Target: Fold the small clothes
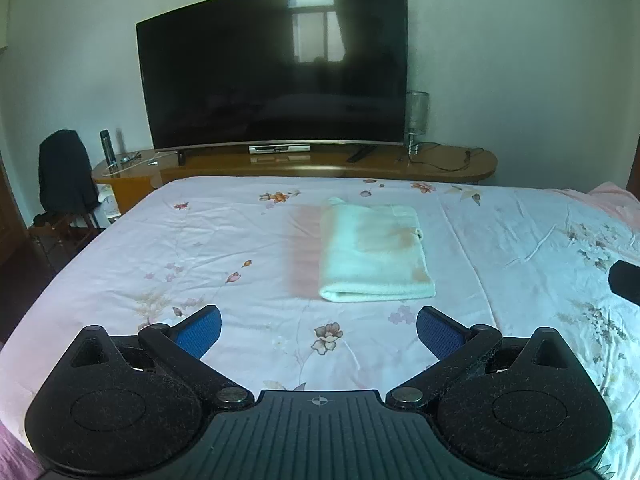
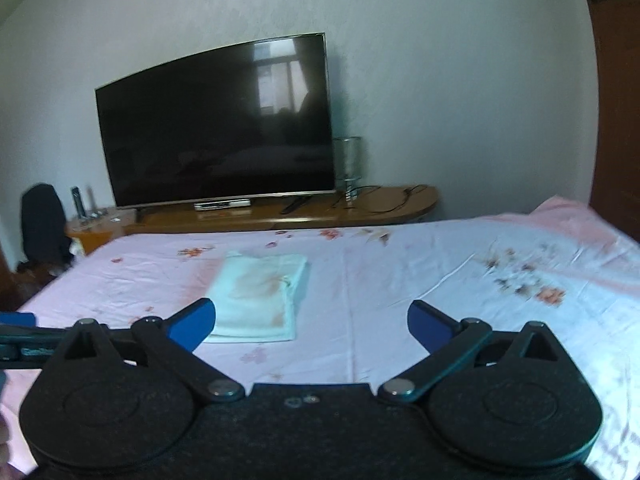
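A small pale mint cloth (image 1: 374, 250) lies folded into a neat rectangle on the flowered pink bedsheet (image 1: 180, 248). My left gripper (image 1: 318, 330) hovers above the sheet just in front of the cloth, its blue pads wide apart with nothing between them. In the right wrist view the same folded cloth (image 2: 260, 296) lies ahead and to the left. The right gripper (image 2: 312, 326) is open too and holds nothing; its left pad overlaps the cloth's near corner in the picture. Part of the left gripper (image 2: 16, 336) shows at the far left edge there.
A large dark television (image 1: 272, 68) stands on a low wooden cabinet (image 1: 460, 164) beyond the bed's far edge, with a glass lamp (image 1: 417, 120) and cables. A chair with dark clothing (image 1: 64, 176) stands at the left. A wooden wardrobe (image 2: 616, 100) rises at the right.
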Demonstrator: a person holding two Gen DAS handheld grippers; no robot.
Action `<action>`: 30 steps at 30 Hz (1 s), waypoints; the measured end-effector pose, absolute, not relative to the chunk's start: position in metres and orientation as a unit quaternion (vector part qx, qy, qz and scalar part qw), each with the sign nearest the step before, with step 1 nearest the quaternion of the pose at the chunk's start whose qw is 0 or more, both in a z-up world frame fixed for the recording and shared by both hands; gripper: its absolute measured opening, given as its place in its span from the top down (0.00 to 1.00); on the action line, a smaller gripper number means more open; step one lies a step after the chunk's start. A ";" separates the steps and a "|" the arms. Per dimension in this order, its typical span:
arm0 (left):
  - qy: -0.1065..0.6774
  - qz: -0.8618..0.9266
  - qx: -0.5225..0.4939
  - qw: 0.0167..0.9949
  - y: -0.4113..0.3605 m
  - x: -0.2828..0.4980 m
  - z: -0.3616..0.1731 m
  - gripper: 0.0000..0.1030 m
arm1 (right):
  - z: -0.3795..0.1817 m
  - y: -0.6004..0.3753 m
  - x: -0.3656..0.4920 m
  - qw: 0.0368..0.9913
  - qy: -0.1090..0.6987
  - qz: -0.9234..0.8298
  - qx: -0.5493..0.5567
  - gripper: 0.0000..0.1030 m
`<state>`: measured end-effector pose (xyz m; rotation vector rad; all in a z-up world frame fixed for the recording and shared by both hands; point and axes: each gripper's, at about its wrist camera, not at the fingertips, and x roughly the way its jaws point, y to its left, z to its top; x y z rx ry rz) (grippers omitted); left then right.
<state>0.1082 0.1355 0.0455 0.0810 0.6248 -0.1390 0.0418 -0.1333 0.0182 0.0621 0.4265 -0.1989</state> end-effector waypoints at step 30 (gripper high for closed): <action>0.303 -0.051 0.033 0.951 0.126 0.112 0.051 0.00 | 0.008 -0.134 0.036 0.968 0.227 -0.106 0.031 0.01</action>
